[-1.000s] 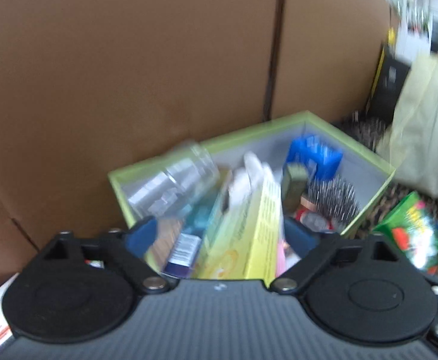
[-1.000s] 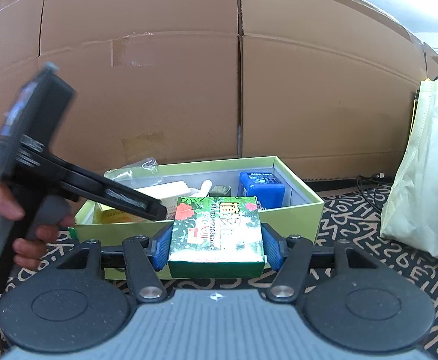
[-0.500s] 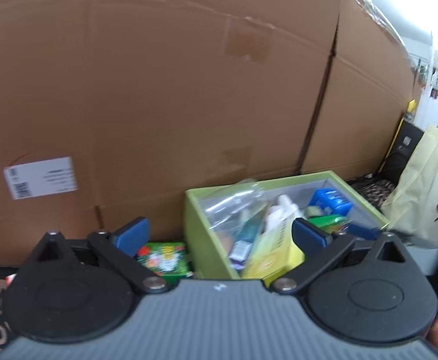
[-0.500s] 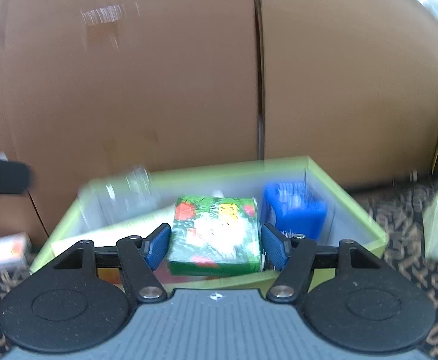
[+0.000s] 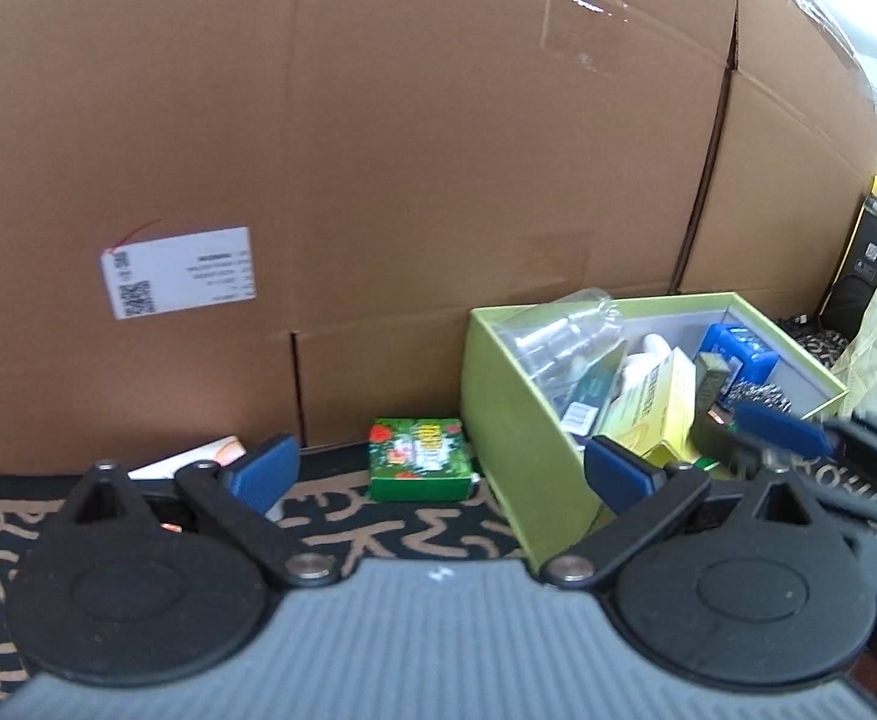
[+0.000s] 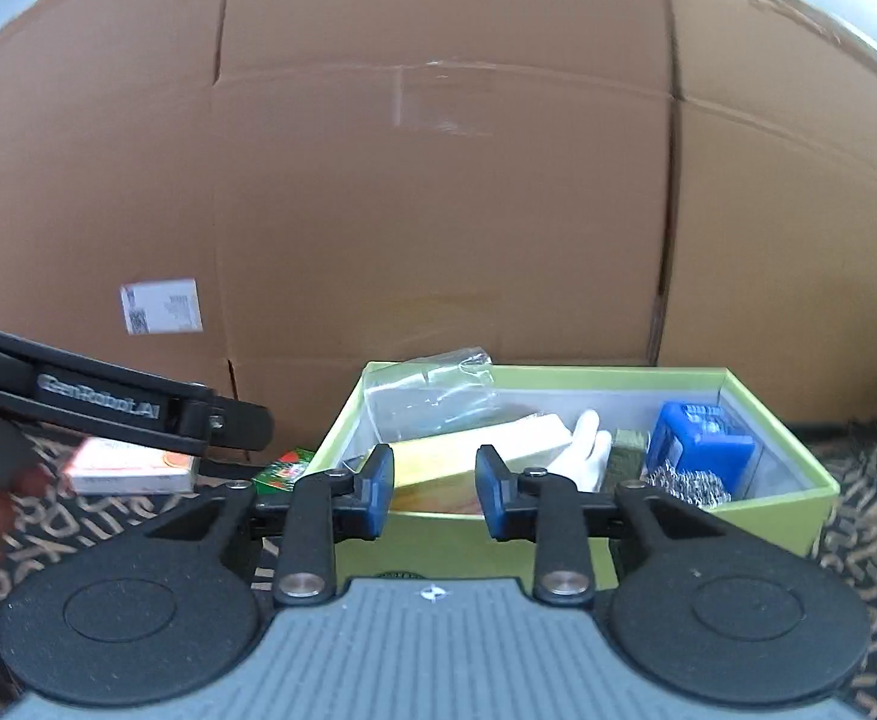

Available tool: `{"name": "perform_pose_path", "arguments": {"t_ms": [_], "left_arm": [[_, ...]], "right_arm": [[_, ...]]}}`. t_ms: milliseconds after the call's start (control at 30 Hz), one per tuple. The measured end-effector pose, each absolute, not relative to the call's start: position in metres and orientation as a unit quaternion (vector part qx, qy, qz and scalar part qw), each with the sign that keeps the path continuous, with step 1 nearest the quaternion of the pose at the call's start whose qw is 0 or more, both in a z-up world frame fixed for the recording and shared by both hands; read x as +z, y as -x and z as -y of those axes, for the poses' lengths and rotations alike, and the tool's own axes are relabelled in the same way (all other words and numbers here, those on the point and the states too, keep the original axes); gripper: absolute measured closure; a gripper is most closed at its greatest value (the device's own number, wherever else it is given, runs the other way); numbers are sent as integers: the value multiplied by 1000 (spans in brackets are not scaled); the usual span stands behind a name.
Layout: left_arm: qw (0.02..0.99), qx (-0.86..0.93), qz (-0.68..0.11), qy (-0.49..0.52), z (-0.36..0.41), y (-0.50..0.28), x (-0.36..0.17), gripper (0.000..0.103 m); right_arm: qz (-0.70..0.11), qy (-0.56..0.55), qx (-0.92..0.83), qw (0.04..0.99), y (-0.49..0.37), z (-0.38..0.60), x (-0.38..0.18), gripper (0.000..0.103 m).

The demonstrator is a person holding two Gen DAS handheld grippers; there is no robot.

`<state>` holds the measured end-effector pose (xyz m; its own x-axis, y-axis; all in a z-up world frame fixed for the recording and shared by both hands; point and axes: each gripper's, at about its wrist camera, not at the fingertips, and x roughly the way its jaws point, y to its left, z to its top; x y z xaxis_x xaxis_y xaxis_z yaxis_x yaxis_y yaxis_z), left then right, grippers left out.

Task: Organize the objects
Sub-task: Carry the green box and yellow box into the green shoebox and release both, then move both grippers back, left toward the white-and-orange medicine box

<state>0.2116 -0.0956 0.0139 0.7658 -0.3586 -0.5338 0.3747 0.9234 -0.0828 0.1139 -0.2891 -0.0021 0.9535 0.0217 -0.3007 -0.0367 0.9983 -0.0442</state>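
Jaws of left gripper [image 5: 438, 468] spread wide, nothing held; right gripper [image 6: 429, 489] jaws parted, nothing held. Green packet [image 5: 420, 459] on patterned mat [image 5: 402, 531], just left of green box [image 5: 510, 420].

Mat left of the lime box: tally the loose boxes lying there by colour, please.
Green floral box: 1
White-and-orange box: 1
Total: 2
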Motion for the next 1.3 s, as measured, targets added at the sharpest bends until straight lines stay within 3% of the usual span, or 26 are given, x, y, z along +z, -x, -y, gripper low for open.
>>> {"name": "perform_pose_path", "arguments": {"t_ms": [133,400,567,700,833,967,1133,1300], "left_arm": [[938,-194,-286,-11,89,-212,13,0],[939,-188,-289,-5,83,-214,4,0],[936,-186,-299,-10,77,-210,0,0],[941,-173,-292,-17,64,-203,2,0],[941,-157,-300,-4,47,-202,-3,0],[932,-149,-329,18,32,-200,-15,0],[936,-126,-328,22,8,-189,-19,0],[939,-99,-327,29,-14,-192,-23,0]], "right_arm": [[-187,27,-65,980,-148,303,-13,77],[-139,-24,10,990,-110,301,5,77],[-158,37,16,987,-120,278,-1,77],[-191,5,-53,980,-155,304,-15,77],[-165,-35,-24,985,-127,304,-5,74],[-141,-4,29,990,-105,278,5,73],[-173,49,23,983,-125,256,-5,73],[-182,-6,2,983,-135,272,-6,67]]}}
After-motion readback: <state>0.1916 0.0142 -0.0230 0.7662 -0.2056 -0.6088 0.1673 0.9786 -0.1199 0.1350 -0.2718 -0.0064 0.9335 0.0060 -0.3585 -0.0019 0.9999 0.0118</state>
